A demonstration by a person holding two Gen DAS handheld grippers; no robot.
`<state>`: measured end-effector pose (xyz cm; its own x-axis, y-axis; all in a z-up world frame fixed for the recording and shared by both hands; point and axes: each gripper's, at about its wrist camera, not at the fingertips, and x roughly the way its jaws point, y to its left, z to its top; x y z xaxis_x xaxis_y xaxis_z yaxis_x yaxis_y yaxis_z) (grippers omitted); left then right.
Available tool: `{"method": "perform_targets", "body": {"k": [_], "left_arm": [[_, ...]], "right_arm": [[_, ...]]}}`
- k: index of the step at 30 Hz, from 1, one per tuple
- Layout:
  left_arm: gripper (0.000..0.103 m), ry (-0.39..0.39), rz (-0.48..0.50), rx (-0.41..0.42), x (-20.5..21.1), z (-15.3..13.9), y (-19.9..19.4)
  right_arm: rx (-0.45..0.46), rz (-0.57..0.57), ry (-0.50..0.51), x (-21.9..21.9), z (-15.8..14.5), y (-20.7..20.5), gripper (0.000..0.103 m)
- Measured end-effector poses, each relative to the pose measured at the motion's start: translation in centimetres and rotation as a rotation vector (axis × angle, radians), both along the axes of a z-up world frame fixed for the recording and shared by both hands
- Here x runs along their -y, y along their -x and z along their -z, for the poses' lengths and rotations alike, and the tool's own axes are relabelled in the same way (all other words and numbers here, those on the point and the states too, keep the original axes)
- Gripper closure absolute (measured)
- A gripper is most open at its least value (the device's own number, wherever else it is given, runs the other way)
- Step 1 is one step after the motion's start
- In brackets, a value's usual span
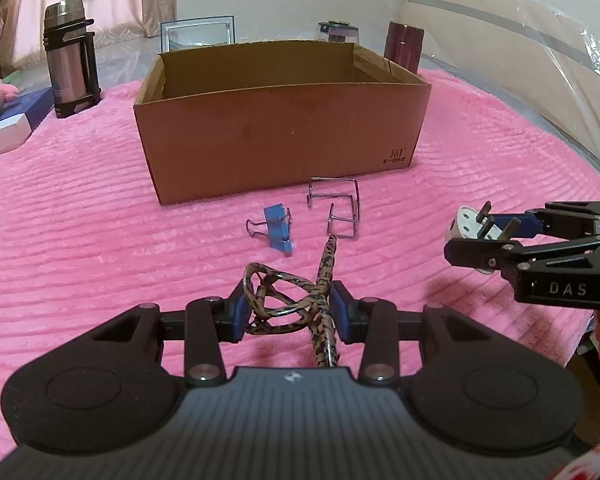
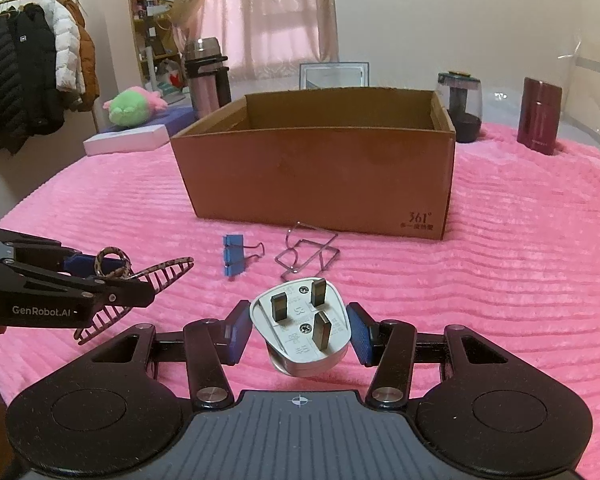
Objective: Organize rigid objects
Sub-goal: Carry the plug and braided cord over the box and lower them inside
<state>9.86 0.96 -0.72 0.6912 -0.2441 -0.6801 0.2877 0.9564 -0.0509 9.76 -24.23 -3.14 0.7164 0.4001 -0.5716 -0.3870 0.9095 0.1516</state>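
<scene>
Leopard-print hair clip (image 1: 292, 300), glossy white three-pin plug (image 2: 300, 328), ribbed pink blanket (image 1: 80, 208)

Two black grippers, left (image 1: 288, 312) and right (image 2: 298, 330), with blue pads (image 2: 238, 332), silver screws, ribbed grey bodies; side lettering reads "DAS" and "GenRobot.AI".

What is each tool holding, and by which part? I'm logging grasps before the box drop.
Left tool: leopard-print hair claw clip, pinched at its looped handle end. Right tool: white three-pin plug, gripped across its body sides, pins facing forward.
</scene>
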Motion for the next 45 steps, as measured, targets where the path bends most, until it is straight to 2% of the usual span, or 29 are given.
{"method": "perform_targets", "body": {"k": [15, 24, 34, 39, 45], "left_arm": [[0.067, 0.007, -0.002, 0.012, -0.4, -0.9, 0.4], [0.067, 0.052, 0.036, 0.031, -0.6, -2.7, -1.0], [0.067, 0.047, 0.089, 0.108, -0.5, -7.9, -5.8], [0.067, 0.047, 0.117, 0.129, -0.3, -10.3, -9.4], [0.067, 0.007, 0.133, 0.129, -0.2, -12.0, -14.4]], "right_arm": [[0.0, -0.008, 0.008, -0.1, -0.3, 0.2, 0.055], [0.009, 0.002, -0.016, 0.8, -1.7, -1.1, 0.055], [0.055, -0.01, -0.053, 2.1, -6.3, -5.7, 0.055], [0.071, -0.029, -0.061, 2.6, -8.6, -8.7, 0.055], [0.075, -0.064, -0.059, 2.5, -11.2, -13.3, 0.055]]}}
